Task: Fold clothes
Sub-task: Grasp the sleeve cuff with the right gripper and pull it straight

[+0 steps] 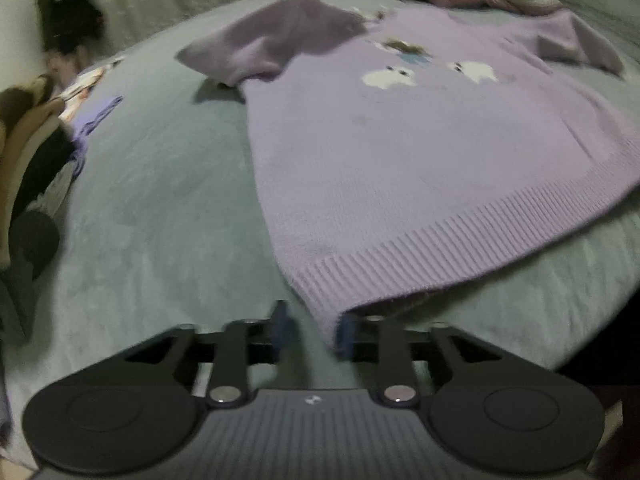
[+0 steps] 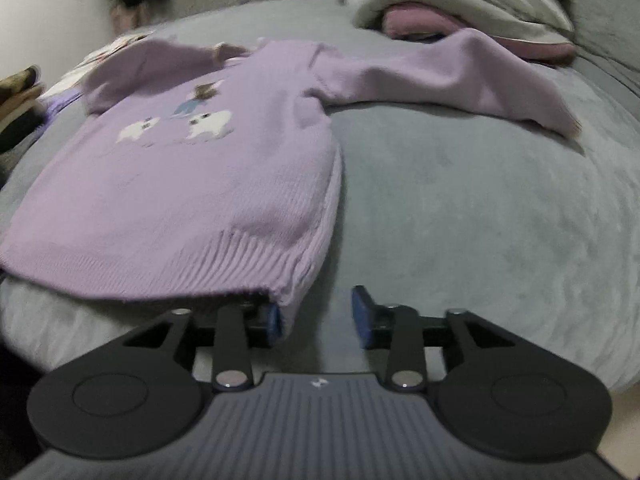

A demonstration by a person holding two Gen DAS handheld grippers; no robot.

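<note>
Both wrist cams sit low over the bed (image 1: 140, 200), angled down. Left one's at the sweater's (image 1: 400, 152) left hem corner, right one's at the right corner; both share the sweater (image 2: 180, 184).

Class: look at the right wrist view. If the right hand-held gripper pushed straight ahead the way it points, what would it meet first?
Probably the grey bed cover. The right hand-held gripper stands open just right of the purple sweater's hem corner, which brushes its left pad; depth is unclear.

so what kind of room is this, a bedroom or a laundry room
Most likely a bedroom. The lilac sweater lies spread on a soft grey bed cover, with a bundled quilt at the far end and stacked clothes at the side.
</note>
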